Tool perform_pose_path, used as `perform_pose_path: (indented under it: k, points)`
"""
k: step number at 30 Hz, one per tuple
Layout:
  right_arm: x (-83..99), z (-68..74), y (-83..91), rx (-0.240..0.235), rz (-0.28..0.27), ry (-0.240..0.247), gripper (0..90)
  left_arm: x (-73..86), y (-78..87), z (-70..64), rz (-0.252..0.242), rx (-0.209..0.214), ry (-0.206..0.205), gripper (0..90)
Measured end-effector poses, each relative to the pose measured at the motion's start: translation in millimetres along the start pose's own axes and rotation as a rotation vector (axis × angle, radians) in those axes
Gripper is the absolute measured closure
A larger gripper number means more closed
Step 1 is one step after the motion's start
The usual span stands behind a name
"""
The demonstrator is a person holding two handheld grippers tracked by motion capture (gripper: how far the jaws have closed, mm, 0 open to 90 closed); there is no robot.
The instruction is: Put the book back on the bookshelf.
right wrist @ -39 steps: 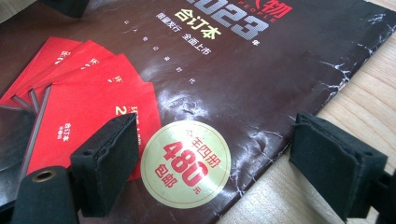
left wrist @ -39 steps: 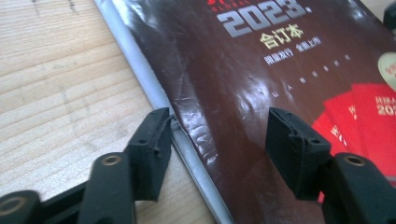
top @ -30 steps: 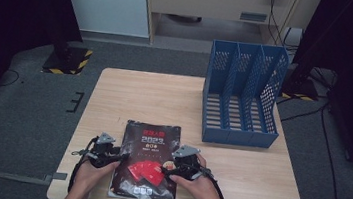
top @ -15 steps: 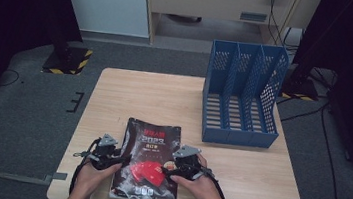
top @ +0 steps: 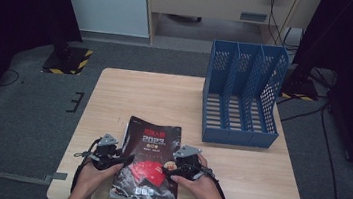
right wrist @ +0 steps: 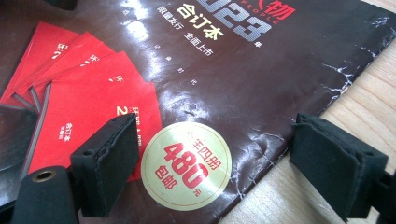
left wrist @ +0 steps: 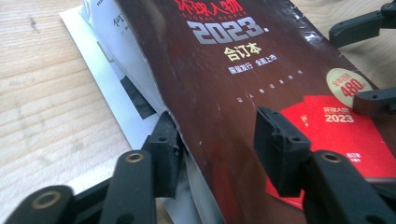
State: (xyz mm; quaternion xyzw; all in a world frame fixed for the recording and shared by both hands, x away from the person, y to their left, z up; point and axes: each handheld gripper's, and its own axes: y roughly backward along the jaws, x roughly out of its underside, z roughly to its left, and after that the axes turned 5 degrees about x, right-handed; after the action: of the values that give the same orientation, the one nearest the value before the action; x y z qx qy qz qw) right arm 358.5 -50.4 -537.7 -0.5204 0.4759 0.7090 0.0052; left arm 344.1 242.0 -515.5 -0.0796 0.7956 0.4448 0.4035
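Observation:
A dark magazine (top: pixel 149 162) with a red fan of cards and "2023" on its cover lies near the table's front edge. My left gripper (top: pixel 128 159) is open at the magazine's left edge. In the left gripper view its fingers straddle the raised cover (left wrist: pixel 243 70), one finger (left wrist: pixel 163 140) against the white inner pages and the other above the cover. My right gripper (top: pixel 170 169) is open at the right side. In the right gripper view it (right wrist: pixel 219 158) spans the cover's right edge (right wrist: pixel 224 60) and a round "480" sticker. The right gripper (left wrist: pixel 345 67) also appears across the cover.
A blue three-slot file holder (top: pixel 242 97) stands upright at the table's back right. The wooden table (top: pixel 164 98) has bare room behind the magazine and to its right. Grey carpet and cables surround the table.
The magazine has turned slightly and its left cover edge has risen off the inner pages. Both grippers stay at its sides, with the left one now in under that edge.

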Motion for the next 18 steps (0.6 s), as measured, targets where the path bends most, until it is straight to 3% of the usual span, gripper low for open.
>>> perform_pose_path:
  k: [4, 7, 10, 14, 15, 18]
  points:
    - [0.4, -0.8, 0.5, 0.001, -0.001, -0.003, 15.7, -7.5, -5.7, 5.9, -0.028, 0.003, -0.006, 50.8]
    - [0.4, -1.6, 0.6, -0.003, 0.0, -0.001, 15.8, -16.5, -16.0, 17.9, -0.052, -0.001, -0.012, 49.5]
    - [-0.5, -3.5, 0.4, -0.012, 0.006, 0.005, 15.6, -19.6, -22.6, 24.4, -0.063, -0.005, 0.007, 48.9]
    - [-1.3, -5.4, -1.1, -0.015, 0.004, 0.012, 15.0, -29.1, -30.9, 28.8, -0.065, 0.005, -0.029, 48.7]
    - [-1.9, -6.8, -1.3, -0.027, 0.008, 0.017, 14.9, -32.4, -34.0, 28.3, -0.07, 0.031, -0.031, 49.8]
    - [-2.7, -8.4, -1.8, -0.032, 0.011, 0.021, 14.9, -34.8, -33.8, 19.1, -0.061, 0.054, -0.073, 52.0]
